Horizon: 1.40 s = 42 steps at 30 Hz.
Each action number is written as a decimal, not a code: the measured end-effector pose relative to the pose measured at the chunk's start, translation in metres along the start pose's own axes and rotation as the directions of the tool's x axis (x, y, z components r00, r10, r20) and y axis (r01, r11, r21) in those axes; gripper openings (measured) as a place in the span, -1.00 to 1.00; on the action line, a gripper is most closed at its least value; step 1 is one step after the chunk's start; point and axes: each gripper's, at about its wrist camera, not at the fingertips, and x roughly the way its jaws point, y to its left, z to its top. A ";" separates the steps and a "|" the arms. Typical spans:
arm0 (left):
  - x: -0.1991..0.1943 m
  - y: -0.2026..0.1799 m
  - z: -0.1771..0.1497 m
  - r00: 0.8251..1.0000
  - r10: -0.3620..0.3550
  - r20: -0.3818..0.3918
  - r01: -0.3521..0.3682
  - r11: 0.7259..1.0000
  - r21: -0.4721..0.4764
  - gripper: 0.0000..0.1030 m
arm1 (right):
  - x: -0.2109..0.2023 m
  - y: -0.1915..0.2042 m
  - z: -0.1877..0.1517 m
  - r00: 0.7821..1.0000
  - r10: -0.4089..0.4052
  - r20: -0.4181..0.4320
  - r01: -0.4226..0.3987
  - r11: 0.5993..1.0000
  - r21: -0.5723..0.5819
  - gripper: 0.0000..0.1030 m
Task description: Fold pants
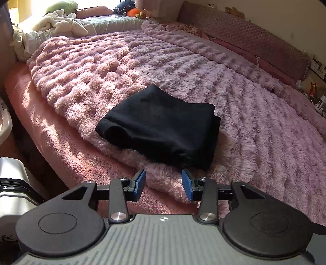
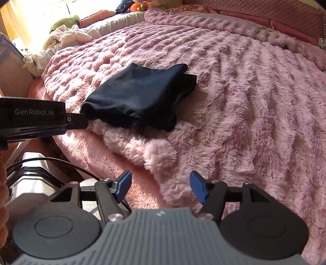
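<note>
Black pants [image 1: 161, 126] lie folded into a compact bundle on a fluffy pink blanket [image 1: 244, 97] near the bed's front edge. They also show in the right wrist view [image 2: 140, 95]. My left gripper [image 1: 164, 181] is open and empty, its blue pads just in front of the bundle's near edge. My right gripper [image 2: 160, 185] is open and empty, well back from the pants, over the blanket's front edge. The left gripper's body [image 2: 36, 118] shows from the side in the right wrist view, beside the bundle's left end.
The blanket [image 2: 244, 102] covers a pink bed sheet [image 1: 61, 142]. White crumpled cloth [image 1: 61, 24] and soft toys [image 1: 134, 12] lie at the far end. A padded headboard [image 1: 254, 36] runs along the right. A silver case [image 1: 12, 187] stands beside the bed at left.
</note>
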 end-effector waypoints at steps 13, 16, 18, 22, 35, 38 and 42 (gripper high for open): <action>-0.023 -0.034 -0.045 0.997 0.077 0.032 -0.079 0.995 0.061 0.09 | -0.026 -0.008 -0.012 0.999 0.036 0.010 -0.036 0.999 -0.001 0.16; -0.027 -0.037 -0.045 0.997 0.075 0.036 -0.076 0.996 0.055 0.16 | -0.031 -0.011 -0.012 0.999 0.043 0.015 -0.043 0.999 0.000 0.16; -0.029 -0.039 -0.046 0.996 0.075 0.042 -0.078 0.995 0.059 0.26 | -0.034 -0.012 -0.012 0.998 0.051 0.021 -0.051 0.999 0.002 0.16; -0.033 -0.043 -0.045 0.996 0.068 0.060 -0.072 0.996 0.058 0.38 | -0.037 -0.020 -0.014 0.993 0.115 0.027 -0.116 0.992 0.058 0.17; -0.033 -0.058 -0.051 0.994 0.091 0.060 -0.096 0.993 0.070 0.42 | -0.040 -0.024 -0.021 0.992 0.117 0.041 -0.118 0.992 0.042 0.16; -0.032 -0.060 -0.051 0.995 0.086 0.046 -0.089 0.994 0.063 0.43 | -0.042 -0.028 -0.022 0.992 0.114 0.048 -0.116 0.992 0.042 0.16; -0.031 -0.062 -0.052 0.996 0.086 0.036 -0.087 0.995 0.053 0.43 | -0.043 -0.031 -0.022 0.993 0.105 0.054 -0.107 0.994 0.033 0.16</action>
